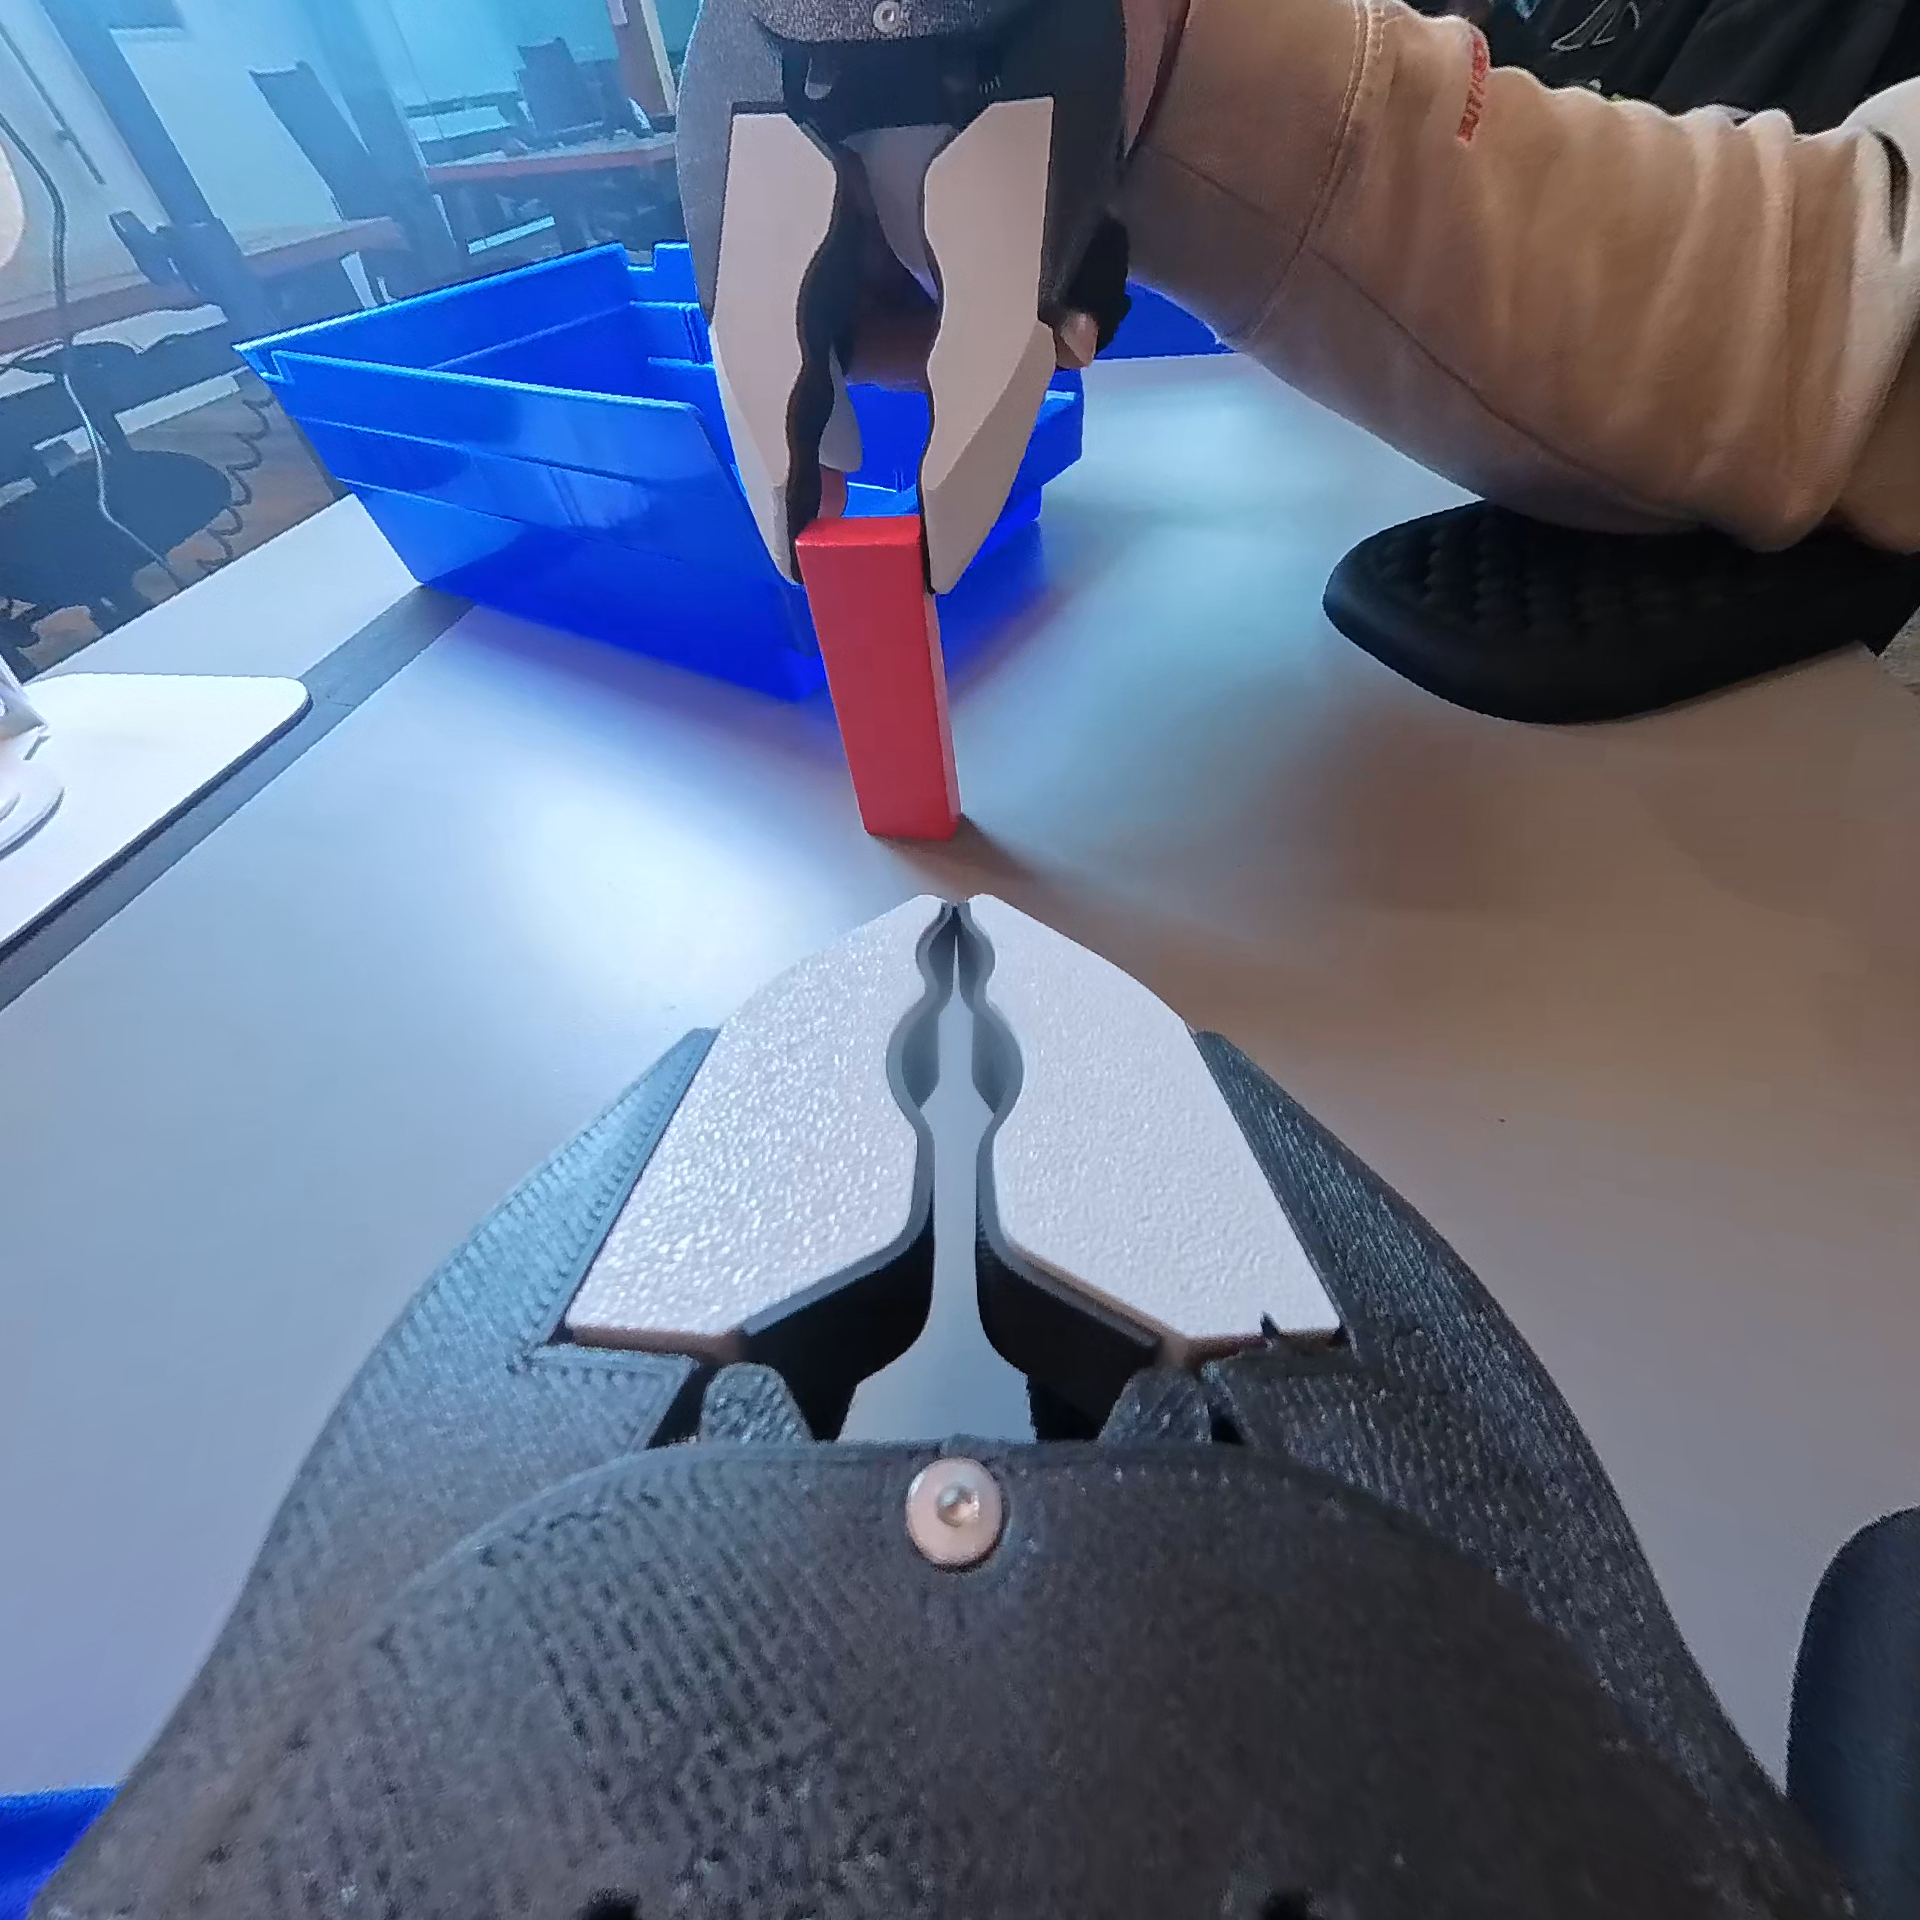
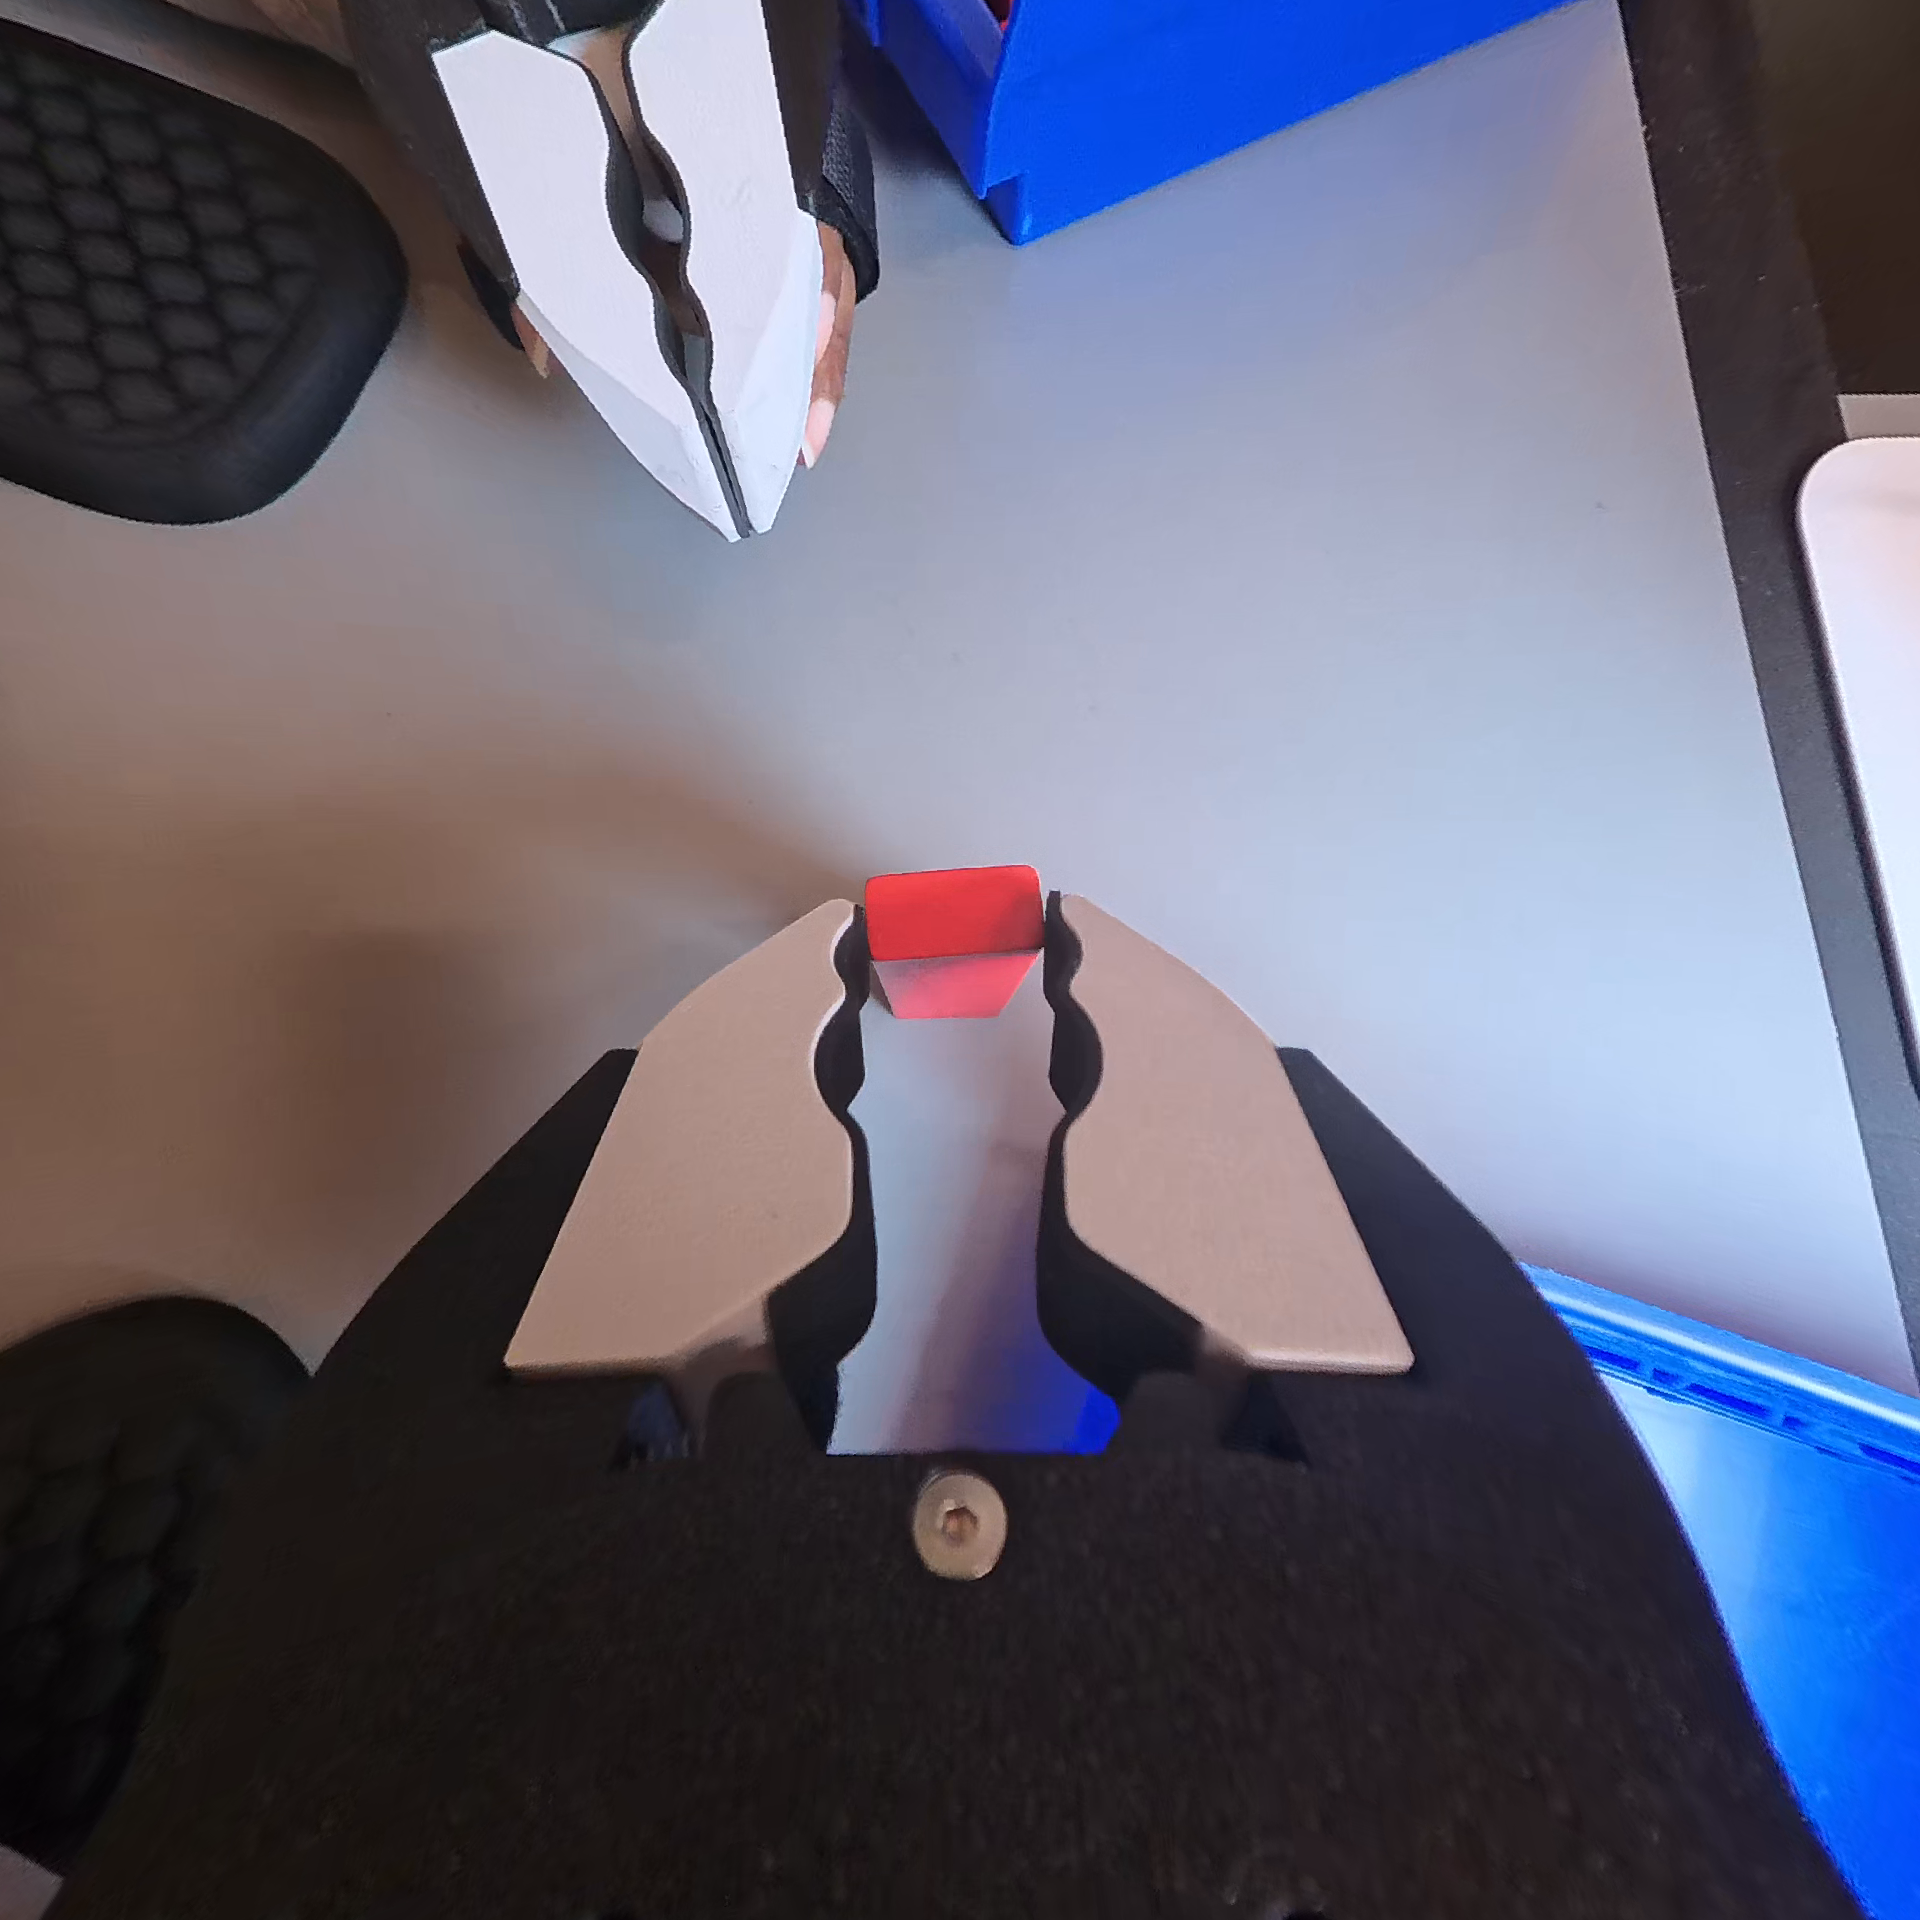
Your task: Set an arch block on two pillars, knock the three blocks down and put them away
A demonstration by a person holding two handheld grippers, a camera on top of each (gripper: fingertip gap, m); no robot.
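Observation:
A red pillar block (image 1: 894,686) stands upright on the grey table, its bottom end on the surface. My right gripper (image 1: 860,566) comes down from above and is shut on the block's top end; in the right wrist view the block's top (image 2: 951,914) sits between the fingertips of the gripper (image 2: 951,920). My left gripper (image 1: 956,914) is shut and empty, low over the table just in front of the block; it also shows in the right wrist view (image 2: 740,525). No arch block or second pillar is in view.
A blue bin (image 1: 540,457) stands just behind the block; blue bins also show in the right wrist view (image 2: 1195,114) (image 2: 1787,1558). A black mesh pad (image 1: 1600,613) lies to the right under a beige sleeve (image 1: 1507,270). A white flat base (image 1: 135,748) lies at the left. One gripper's finger ends stand about 10 centimeters off the other's.

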